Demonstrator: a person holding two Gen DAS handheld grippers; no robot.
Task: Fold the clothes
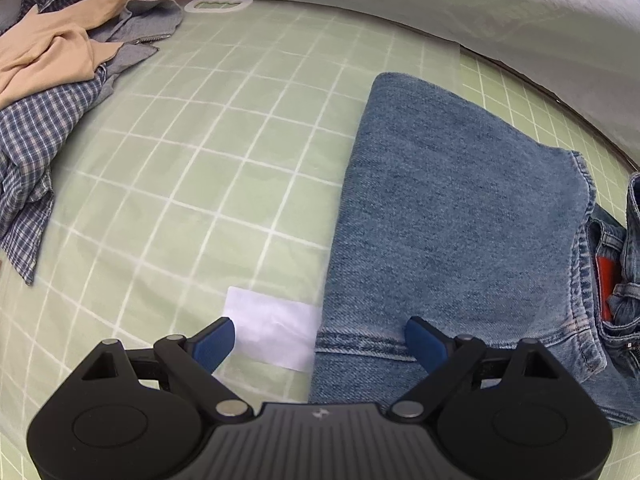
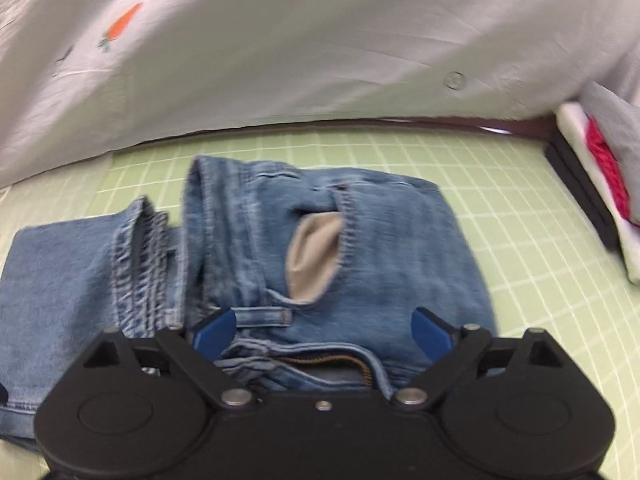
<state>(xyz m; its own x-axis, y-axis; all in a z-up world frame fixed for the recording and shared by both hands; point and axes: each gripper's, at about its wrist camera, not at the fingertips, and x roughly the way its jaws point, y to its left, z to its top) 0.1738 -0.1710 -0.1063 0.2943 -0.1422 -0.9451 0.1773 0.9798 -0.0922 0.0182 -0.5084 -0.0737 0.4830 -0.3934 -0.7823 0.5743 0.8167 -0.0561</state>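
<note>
A pair of blue jeans [image 1: 460,216] lies folded on the green checked sheet [image 1: 208,168], leg part on the left and waist end at the right. My left gripper [image 1: 320,340] is open and empty, hovering over the jeans' near left edge and hem. In the right wrist view the jeans' waist end [image 2: 328,248] shows a beige pocket lining [image 2: 314,256] and the zipper. My right gripper [image 2: 322,330] is open and empty just above the waistband.
A heap of unfolded clothes [image 1: 52,80], tan, grey denim and blue plaid, lies at the far left. A white label patch [image 1: 276,332] is on the sheet. A white carrot-print quilt [image 2: 320,48] runs along the back. Stacked folded items [image 2: 600,184] sit at the right.
</note>
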